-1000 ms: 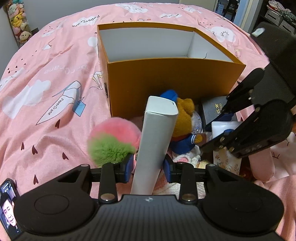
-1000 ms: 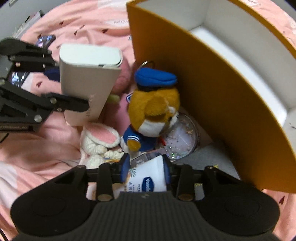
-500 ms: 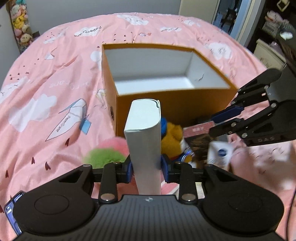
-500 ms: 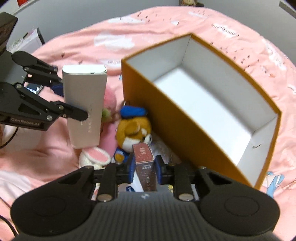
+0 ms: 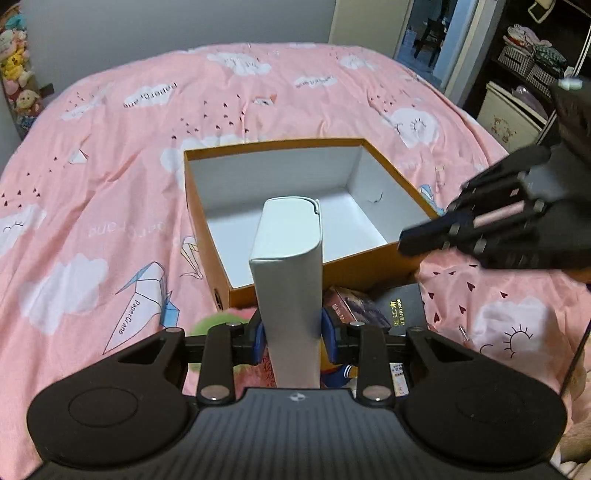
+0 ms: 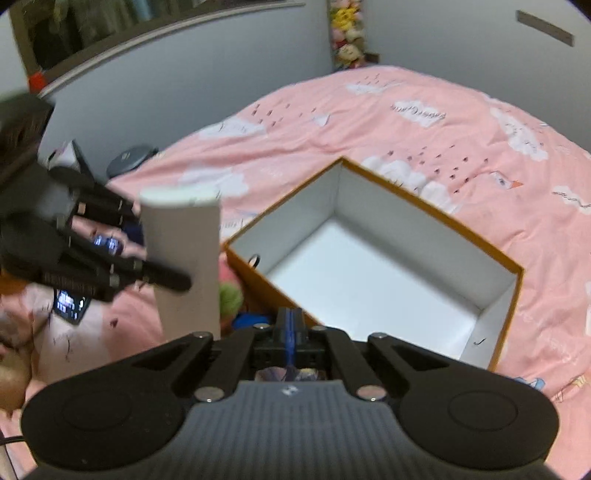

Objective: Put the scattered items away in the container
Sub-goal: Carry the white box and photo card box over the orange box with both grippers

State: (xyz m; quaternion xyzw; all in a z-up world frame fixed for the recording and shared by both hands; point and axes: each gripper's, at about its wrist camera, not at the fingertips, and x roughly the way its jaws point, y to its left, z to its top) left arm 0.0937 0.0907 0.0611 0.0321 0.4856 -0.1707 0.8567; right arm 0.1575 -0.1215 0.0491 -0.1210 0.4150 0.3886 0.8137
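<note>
My left gripper [image 5: 293, 338] is shut on a tall white box [image 5: 288, 269] and holds it upright above the near edge of the open orange container [image 5: 391, 173]. The container's white inside holds nothing. My right gripper [image 6: 291, 326] has its blue pads pressed together with nothing visible between them; it hovers over the container's near wall [image 6: 258, 280]. In the left wrist view the right gripper [image 5: 424, 240] is at the container's right side. A dark red box [image 5: 354, 306], a black book [image 5: 400, 308] and a green-pink pompom [image 5: 214, 323] lie in front of the container.
A pink bedcover [image 5: 110, 184] with cloud prints lies under everything. A phone [image 6: 70, 304] lies lit on the bed at left. Shelves and a doorway [image 5: 517, 74] stand beyond the bed's right side. Plush toys [image 6: 345, 33] hang on the far wall.
Both grippers have risen well above the bed. The white box moved from beside the toys to above the container's near edge. The right gripper no longer holds the dark red box; its pads closed together.
</note>
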